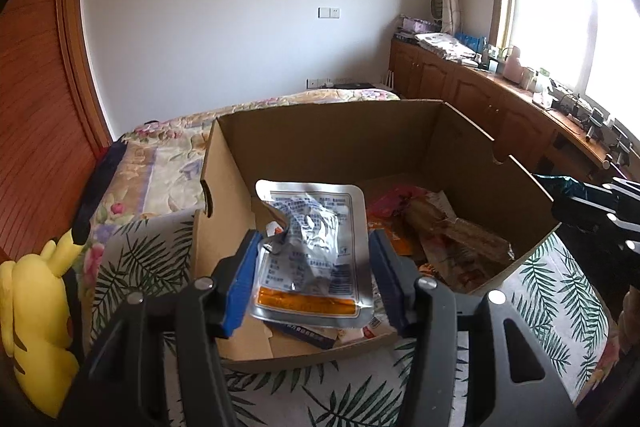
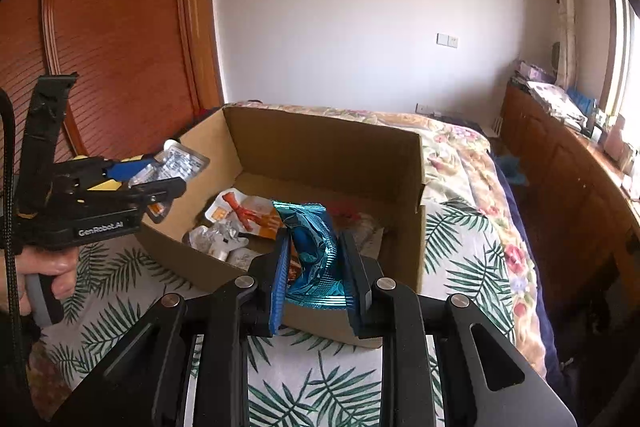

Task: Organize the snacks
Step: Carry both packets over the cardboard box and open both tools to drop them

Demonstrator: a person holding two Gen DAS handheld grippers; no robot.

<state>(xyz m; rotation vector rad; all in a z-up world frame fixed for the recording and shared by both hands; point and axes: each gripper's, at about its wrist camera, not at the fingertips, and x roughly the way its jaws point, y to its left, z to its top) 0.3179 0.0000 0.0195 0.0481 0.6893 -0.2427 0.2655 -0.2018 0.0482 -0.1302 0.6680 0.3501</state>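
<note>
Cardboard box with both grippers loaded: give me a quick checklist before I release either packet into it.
1. Left gripper shut on the silver packet: ok.
2. Right gripper shut on the blue packet: ok.
3. Silver packet above the cardboard box opening: ok.
4. Blue packet fully past the near wall: cannot tell.
5. Free room among the snacks already in the box: ok.
6. The two grippers apart from each other: ok.
</note>
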